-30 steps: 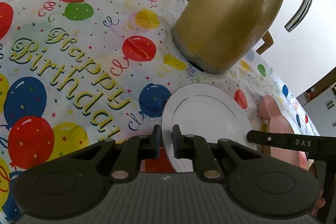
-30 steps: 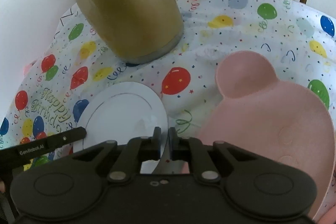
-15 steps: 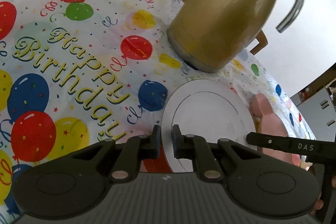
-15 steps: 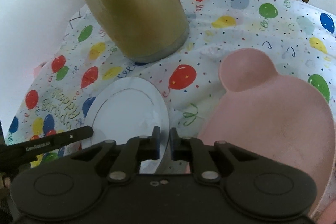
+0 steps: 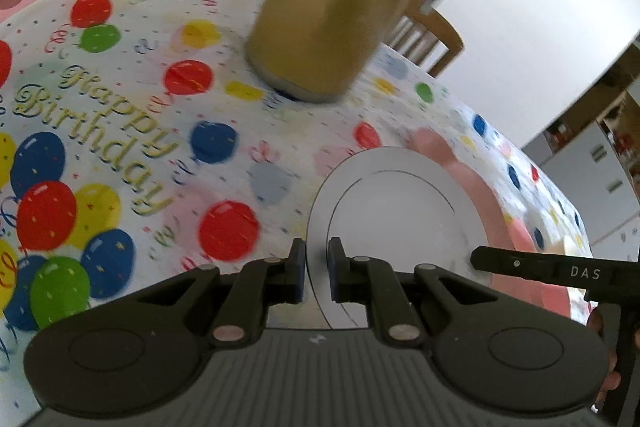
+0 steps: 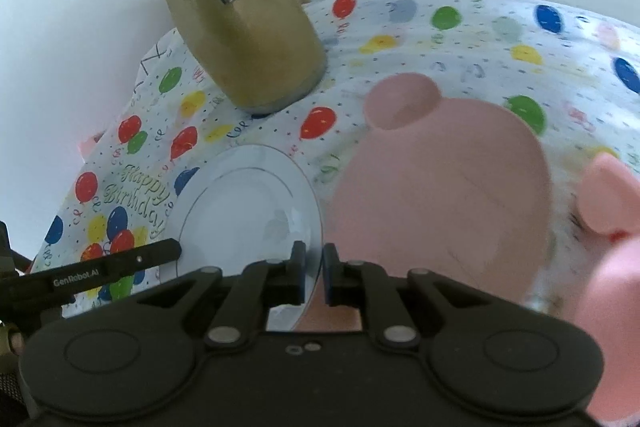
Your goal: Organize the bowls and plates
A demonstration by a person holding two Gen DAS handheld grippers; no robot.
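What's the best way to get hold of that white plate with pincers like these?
By its thin flat rim, from opposite sides: the white plate is too wide to span, so each pincer pinches an edge. The left gripper has the left rim, the right gripper the right rim, both coming from the near side.

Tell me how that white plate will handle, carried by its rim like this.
The white plate looks rigid: pinched at opposite edges by the left gripper and right gripper, it shows no sag. Its glossy surface suggests it could slip from narrow jaws. It looks ceramic, so probably breakable if dropped on the pink plate.

Blurred carafe [image 5: 332, 11], top perhaps cropped
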